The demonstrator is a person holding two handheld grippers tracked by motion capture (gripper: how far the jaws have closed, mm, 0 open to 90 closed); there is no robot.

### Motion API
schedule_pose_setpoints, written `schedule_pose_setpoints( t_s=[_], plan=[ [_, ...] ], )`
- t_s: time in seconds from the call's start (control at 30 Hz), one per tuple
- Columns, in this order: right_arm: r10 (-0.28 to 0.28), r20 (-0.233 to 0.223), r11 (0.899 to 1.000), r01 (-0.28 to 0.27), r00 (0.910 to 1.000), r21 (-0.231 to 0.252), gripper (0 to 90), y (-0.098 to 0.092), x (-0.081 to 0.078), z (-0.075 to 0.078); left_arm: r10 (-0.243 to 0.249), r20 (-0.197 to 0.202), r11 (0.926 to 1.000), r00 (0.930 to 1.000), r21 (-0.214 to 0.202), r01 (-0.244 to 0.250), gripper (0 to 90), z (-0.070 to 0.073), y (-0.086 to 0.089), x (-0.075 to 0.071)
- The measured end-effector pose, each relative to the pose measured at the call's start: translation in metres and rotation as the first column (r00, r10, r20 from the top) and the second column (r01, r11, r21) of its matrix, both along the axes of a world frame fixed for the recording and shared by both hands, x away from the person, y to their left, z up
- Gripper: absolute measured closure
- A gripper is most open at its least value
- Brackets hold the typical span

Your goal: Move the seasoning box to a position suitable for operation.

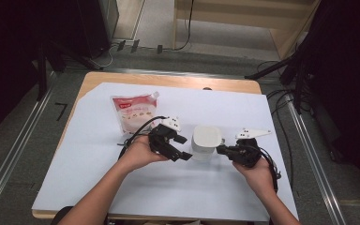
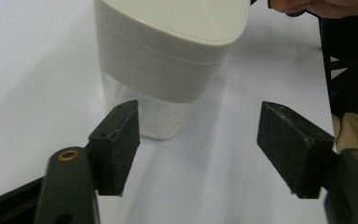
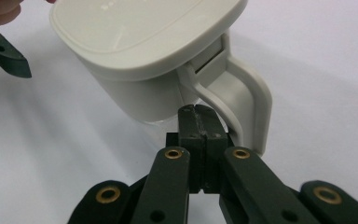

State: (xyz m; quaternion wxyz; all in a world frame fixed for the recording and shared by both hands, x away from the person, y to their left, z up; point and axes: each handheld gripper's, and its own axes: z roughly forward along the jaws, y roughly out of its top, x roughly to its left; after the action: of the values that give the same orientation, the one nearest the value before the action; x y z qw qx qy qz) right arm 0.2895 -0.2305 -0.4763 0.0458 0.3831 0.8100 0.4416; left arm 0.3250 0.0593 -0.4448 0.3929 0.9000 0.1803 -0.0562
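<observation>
- Far left on worktop (image 1: 89, 154): pouch (image 1: 134, 112), lying flat, well apart from the work, prob. a refill waiting its turn.
- Left hand-held gripper (image 1: 183, 148): jaws spread, nothing between; pads (image 2: 121, 149) just beside the jug's clear base, not pressing it.
- Centre: jug (image 1: 205, 141) upright, lid (image 3: 140, 25) down, between both hands.
- Right hand-held gripper (image 3: 199, 122): jaws pressed together, tips by the handle (image 3: 244, 100), seemingly poked through its loop, likely to steady the jug; actual contact unclear.

A lidded cream-white jug (image 1: 206, 142) with clear base stands upright mid-table.
</observation>
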Motion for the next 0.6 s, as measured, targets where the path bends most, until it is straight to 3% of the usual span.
schedule_pose_setpoints(
  t_s=[0.03, 0.2, 0.3, 0.4, 0.5, 0.6],
  plan=[
    [-0.004, 0.001, 1.0, 0.004, 1.0, 0.012, 90.0, -0.001, 0.0, 0.001, 0.014, 0.009, 0.9996, 0.9999, 0.023, -0.014, 29.8, 0.002, -0.003, 0.002],
    [-0.011, 0.005, 1.0, 0.011, 0.9999, 0.018, 90.0, -0.004, -0.003, 0.008, 0.001, -0.005, 0.9992, 1.0, 0.041, -0.001, 27.4, 0.006, -0.008, 0.009],
    [-0.035, 0.029, 0.997, 0.033, 0.999, 0.063, 90.0, -0.011, -0.009, 0.022, -0.03, -0.058, 0.9994, 0.9979, 0.014, 0.031, 24.2, 0.008, -0.01, 0.015],
    [-0.094, 0.04, 0.994, 0.092, 0.9948, 0.055, 90.0, -0.021, -0.009, 0.033, -0.065, -0.064, 0.9979, 0.9959, -0.003, 0.065, 24.0, 0.009, -0.011, 0.021],
    [-0.12, 0.015, 0.991, 0.119, 0.9927, 0.057, 90.0, -0.025, -0.005, 0.03, -0.059, -0.052, 0.998, 0.9969, -0.024, 0.058, 23.6, 0.008, -0.011, 0.022],
    [-0.14, -0.008, 0.989, 0.14, 0.9902, 0.049, 90.0, -0.028, 0.001, 0.024, -0.062, -0.036, 0.998, 0.9974, -0.015, 0.062, 22.8, 0.007, -0.013, 0.023]
  ],
)
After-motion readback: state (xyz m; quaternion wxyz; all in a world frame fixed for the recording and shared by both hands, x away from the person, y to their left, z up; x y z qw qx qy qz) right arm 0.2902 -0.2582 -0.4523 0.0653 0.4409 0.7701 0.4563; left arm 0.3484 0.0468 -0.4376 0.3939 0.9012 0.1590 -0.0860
